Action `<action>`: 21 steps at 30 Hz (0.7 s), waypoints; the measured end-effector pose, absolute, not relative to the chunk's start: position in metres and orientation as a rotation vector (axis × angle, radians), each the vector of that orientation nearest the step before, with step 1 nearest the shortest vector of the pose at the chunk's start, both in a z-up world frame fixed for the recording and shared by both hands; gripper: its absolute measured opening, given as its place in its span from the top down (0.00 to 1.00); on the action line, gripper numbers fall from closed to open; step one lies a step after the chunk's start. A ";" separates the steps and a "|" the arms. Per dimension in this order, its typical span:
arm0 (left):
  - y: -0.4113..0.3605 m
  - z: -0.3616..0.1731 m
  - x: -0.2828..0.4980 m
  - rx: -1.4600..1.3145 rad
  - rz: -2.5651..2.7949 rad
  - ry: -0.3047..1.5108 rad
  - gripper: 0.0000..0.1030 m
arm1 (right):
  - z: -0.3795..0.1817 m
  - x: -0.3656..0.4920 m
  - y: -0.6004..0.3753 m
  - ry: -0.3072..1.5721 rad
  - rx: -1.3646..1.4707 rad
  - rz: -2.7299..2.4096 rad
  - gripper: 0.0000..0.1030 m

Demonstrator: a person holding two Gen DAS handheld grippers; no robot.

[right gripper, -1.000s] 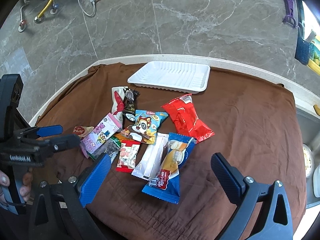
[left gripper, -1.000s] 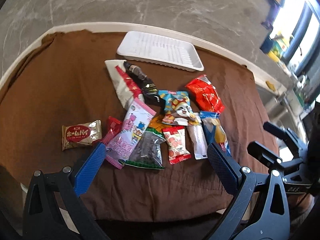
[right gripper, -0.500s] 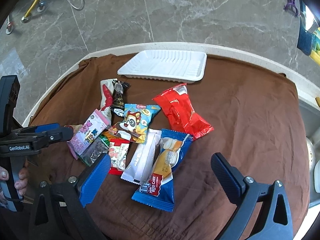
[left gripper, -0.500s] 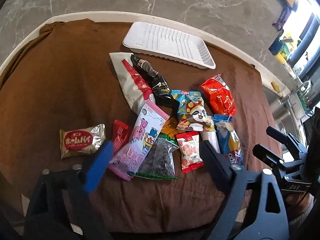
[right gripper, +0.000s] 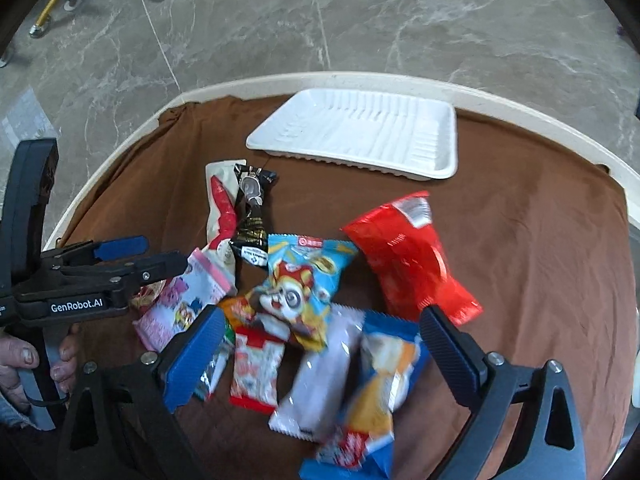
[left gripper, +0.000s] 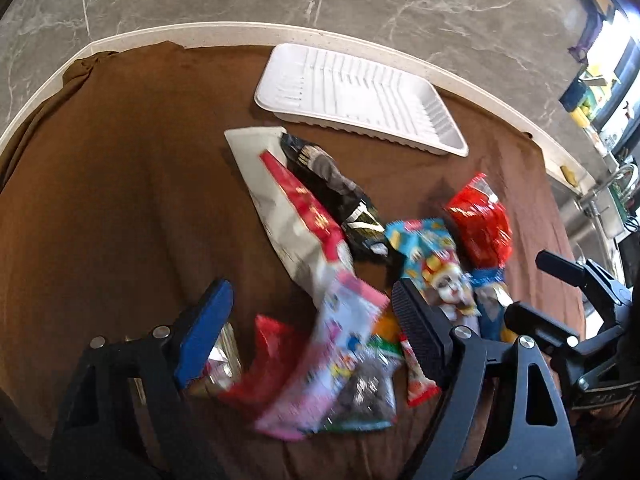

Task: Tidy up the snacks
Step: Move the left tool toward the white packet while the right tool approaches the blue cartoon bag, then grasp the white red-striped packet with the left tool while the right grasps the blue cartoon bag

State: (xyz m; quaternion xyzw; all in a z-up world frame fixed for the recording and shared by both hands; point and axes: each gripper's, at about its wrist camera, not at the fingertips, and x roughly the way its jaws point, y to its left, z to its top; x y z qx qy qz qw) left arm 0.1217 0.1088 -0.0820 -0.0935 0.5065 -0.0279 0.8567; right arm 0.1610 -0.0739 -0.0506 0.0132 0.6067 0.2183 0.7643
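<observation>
both spread claws (left [left gripper: 308,316], right [right gripper: 320,344]) hover above the snack heap [right gripper: 304,296].

Bright daylight glares from upper right; near snack packets [left gripper: 320,364] motion-blurred; fisheye-curved edges.

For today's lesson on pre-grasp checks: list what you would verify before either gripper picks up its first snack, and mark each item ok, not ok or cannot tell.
1. White tray has nothing in it: ok.
2. Left gripper open, nothing between its fingers: ok.
3. Right gripper open, nothing held: ok.
4. Red packet lies apart from the pile, easy to take alone: ok.
5. Blue cake packet free of neighbours: not ok, it lies against the white bar packet.
6. Pictures sharp enough near the fingers: not ok, blurred.
</observation>
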 end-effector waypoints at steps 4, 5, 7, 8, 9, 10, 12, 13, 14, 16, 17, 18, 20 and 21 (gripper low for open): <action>0.121 -0.090 0.145 -0.205 -0.052 1.079 0.22 | -0.072 0.175 -0.055 1.378 0.006 0.475 0.09; 0.124 -0.093 0.152 -0.206 -0.048 1.083 0.22 | -0.078 0.177 -0.051 1.397 0.002 0.473 0.10; 0.128 -0.097 0.163 -0.209 -0.048 1.091 0.22 | -0.086 0.181 -0.043 1.423 -0.003 0.481 0.12; 0.130 -0.099 0.170 -0.211 -0.049 1.094 0.22 | -0.089 0.182 -0.042 1.430 -0.009 0.481 0.12; 0.131 -0.101 0.175 -0.209 -0.050 1.096 0.22 | -0.092 0.183 -0.040 1.438 -0.015 0.479 0.12; 0.132 -0.105 0.182 -0.199 -0.049 1.102 0.22 | -0.096 0.184 -0.038 1.453 -0.017 0.476 0.13; 0.131 -0.111 0.191 -0.179 -0.044 1.118 0.22 | -0.103 0.187 -0.036 1.476 -0.001 0.487 0.23; 0.130 -0.115 0.197 -0.170 -0.046 1.128 0.22 | -0.106 0.188 -0.035 1.491 0.014 0.497 0.27; 0.130 -0.119 0.201 -0.166 -0.050 1.137 0.29 | -0.109 0.190 -0.035 1.503 0.031 0.507 0.28; 0.128 -0.125 0.207 -0.165 -0.062 1.152 0.39 | -0.112 0.191 -0.033 1.510 0.038 0.520 0.34; 0.129 -0.127 0.209 -0.178 -0.076 1.155 0.42 | -0.113 0.192 -0.030 1.515 0.025 0.521 0.34; 0.129 -0.129 0.213 -0.191 -0.086 1.156 0.45 | -0.114 0.192 -0.029 1.517 0.011 0.521 0.36; 0.128 -0.132 0.214 -0.198 -0.105 1.157 0.54 | -0.116 0.192 -0.027 1.515 0.003 0.528 0.37; 0.126 -0.134 0.216 -0.195 -0.110 1.158 0.58 | -0.117 0.193 -0.026 1.517 0.009 0.540 0.40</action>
